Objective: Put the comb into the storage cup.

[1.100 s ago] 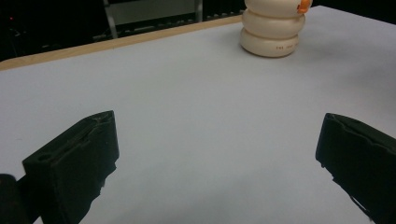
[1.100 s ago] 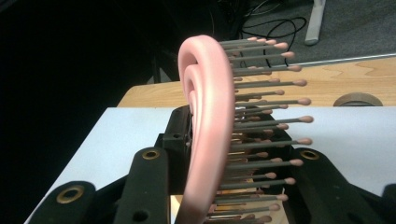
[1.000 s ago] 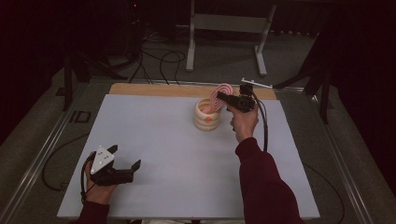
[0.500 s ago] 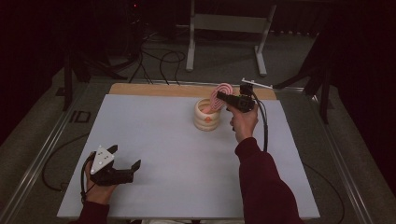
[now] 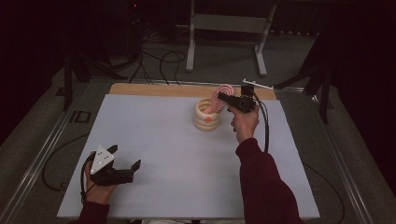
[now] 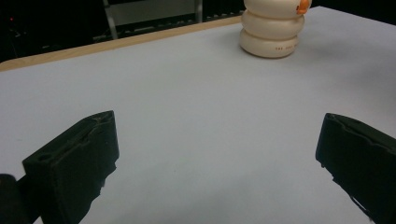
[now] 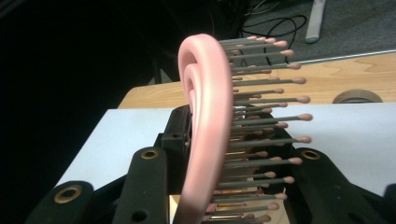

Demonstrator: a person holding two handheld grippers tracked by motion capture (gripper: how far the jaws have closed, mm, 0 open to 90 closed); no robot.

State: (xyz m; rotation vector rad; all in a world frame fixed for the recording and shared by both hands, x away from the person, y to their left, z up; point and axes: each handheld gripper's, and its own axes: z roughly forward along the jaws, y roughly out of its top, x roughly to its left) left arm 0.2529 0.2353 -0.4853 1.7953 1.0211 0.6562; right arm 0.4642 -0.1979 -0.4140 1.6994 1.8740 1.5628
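Risk sits mostly at the far edge of the pale grey surface [image 5: 187, 158]. In the high view, the right hand-held gripper [image 5: 223, 98] is clamped on a pink plastic hairbrush with an oval looped head [image 5: 218, 97], holding it tilted over the mouth of a cream ribbed ceramic cup [image 5: 207, 115] that stands near the middle of the far edge. The brush head looks wider than a loose drop would forgive, so if it comes down off-centre it could catch the rim and tip the cup, which has only a strip of bare wooden board [image 5: 154, 89] behind it before the drop to the floor. The right hand's cable [image 5: 266, 126] trails down beside the sleeve and could drag if the hand swings wide. The near half of the surface lies open, with the left hand-held gripper [image 5: 126, 169] resting near the near left corner, well apart from the cup.

In the left gripper view, its jaws stand wide apart with nothing between them, and the cup [image 6: 273, 28] stands far off across bare surface, so there is plenty of room to come in and steady it.

In the right gripper view, the hairbrush [image 7: 205, 130] stands edge-on between the jaws, grey bristles with pink tips [image 7: 261, 121] pointing to one side. The grip is narrow on a smooth curved frame, so I judge it could twist or slip if the bristles snag the cup's rim.
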